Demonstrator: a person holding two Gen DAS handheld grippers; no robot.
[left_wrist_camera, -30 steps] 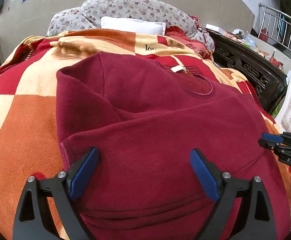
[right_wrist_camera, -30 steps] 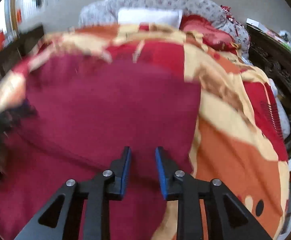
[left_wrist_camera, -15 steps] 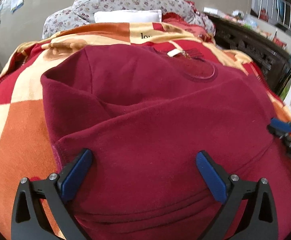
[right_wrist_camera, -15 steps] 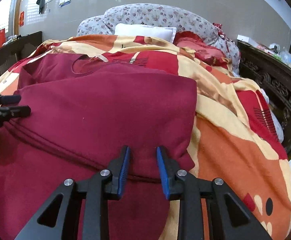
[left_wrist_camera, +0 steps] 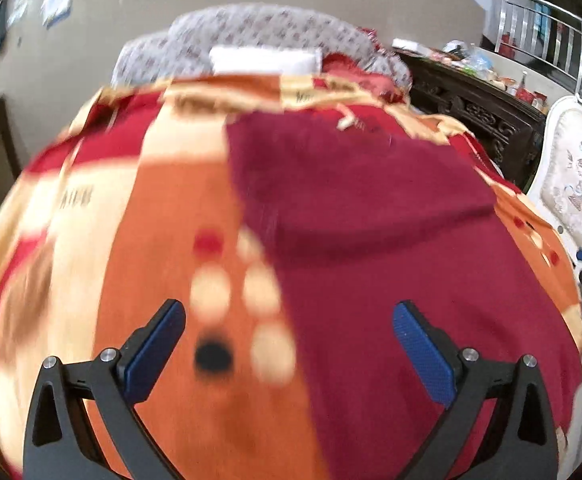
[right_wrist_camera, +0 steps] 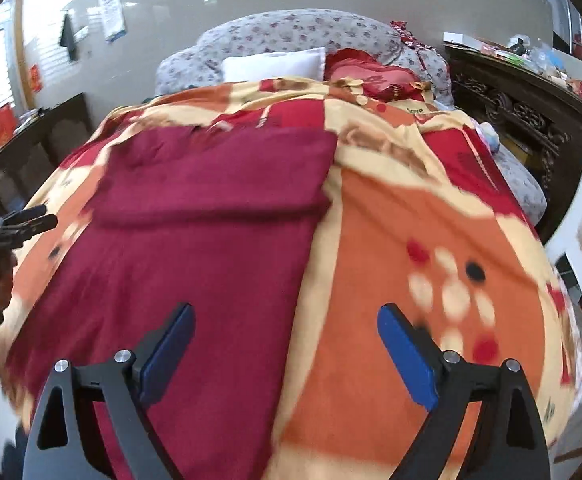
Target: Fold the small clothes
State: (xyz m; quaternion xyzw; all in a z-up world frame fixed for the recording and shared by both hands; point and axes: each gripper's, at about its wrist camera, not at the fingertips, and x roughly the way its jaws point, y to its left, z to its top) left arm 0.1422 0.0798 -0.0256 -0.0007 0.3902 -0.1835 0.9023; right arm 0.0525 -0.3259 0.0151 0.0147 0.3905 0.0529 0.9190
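Now both grippers — left gripper (left_wrist_camera: 289, 344) and right gripper (right_wrist_camera: 287, 344) — are spread wide, holding nothing. The red sweater (right_wrist_camera: 211, 216) lies partly folded on the blanket (right_wrist_camera: 411, 240) — next, probably grab its bottom edge.

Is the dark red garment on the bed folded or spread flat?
Partly folded. The dark red garment lies as a narrow strip on the blanket, and a doubled layer ends in a straight edge across its upper part.
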